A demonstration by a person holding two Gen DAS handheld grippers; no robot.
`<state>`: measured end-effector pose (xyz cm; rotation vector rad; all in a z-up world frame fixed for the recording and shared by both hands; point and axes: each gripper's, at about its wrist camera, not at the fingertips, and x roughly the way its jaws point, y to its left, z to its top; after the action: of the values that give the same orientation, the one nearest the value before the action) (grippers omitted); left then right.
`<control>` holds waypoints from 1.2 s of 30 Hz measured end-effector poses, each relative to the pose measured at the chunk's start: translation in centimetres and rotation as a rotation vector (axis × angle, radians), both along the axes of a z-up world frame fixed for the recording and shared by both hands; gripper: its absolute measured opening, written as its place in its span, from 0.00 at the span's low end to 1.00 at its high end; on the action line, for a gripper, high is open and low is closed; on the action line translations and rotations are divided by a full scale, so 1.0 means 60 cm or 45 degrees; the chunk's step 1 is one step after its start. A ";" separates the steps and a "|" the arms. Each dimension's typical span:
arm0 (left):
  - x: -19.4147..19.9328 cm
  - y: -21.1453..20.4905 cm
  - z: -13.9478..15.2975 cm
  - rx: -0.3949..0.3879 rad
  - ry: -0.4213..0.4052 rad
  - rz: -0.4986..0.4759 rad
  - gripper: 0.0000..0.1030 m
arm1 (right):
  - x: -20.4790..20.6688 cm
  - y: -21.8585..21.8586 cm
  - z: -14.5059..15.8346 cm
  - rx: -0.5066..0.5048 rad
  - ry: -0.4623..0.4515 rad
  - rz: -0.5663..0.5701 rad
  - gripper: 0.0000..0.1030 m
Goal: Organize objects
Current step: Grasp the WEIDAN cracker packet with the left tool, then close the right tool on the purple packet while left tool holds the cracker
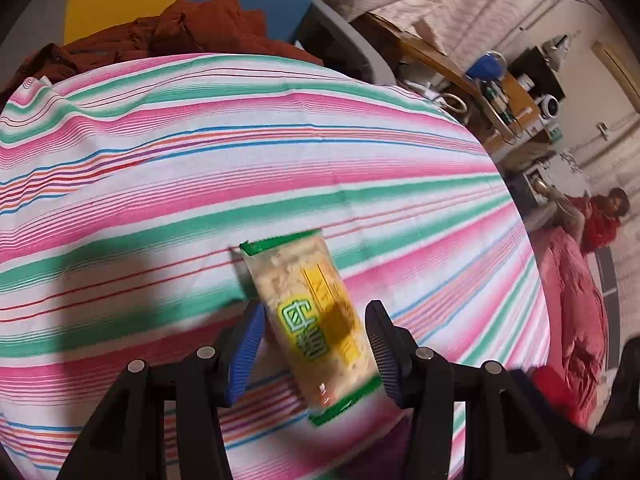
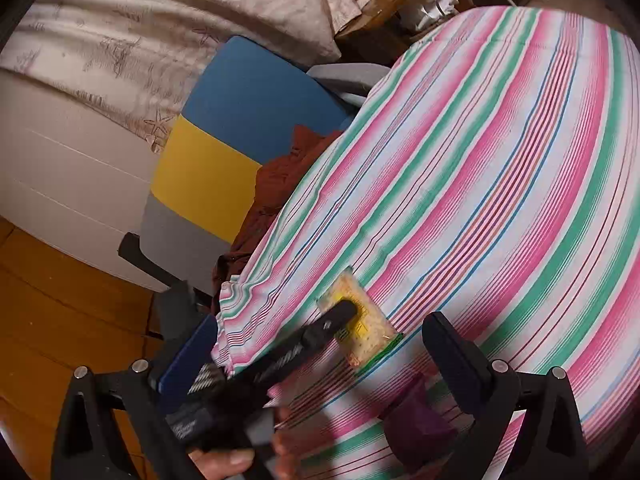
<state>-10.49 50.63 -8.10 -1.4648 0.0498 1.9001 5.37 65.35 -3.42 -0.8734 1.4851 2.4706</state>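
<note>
Blue-padded left gripper straddles the snack packet lying on the striped cloth, jaws spread and seemingly not yet touching it, so the pick-up is underway and next needs closing squarely; the right gripper hovers nearby, also unclenched.

snack packets: 1 | striped cloths: 1 | tools: 2 | chairs: 1
</note>
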 end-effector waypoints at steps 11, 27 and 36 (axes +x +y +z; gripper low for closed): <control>0.033 0.044 0.003 -0.137 0.218 -0.121 0.51 | 0.005 0.007 -0.003 -0.016 -0.003 -0.034 1.00; 0.051 -0.011 -0.015 -0.192 0.342 -0.326 0.46 | -0.009 0.011 -0.022 0.008 -0.137 -0.019 1.00; 0.125 -0.198 -0.008 -0.142 0.391 -0.252 0.46 | -0.048 -0.018 -0.051 0.049 -0.331 0.157 1.00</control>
<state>-3.00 38.74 -8.61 -1.1780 0.4342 1.9652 2.49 64.27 -6.48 -1.2582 1.3287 2.3465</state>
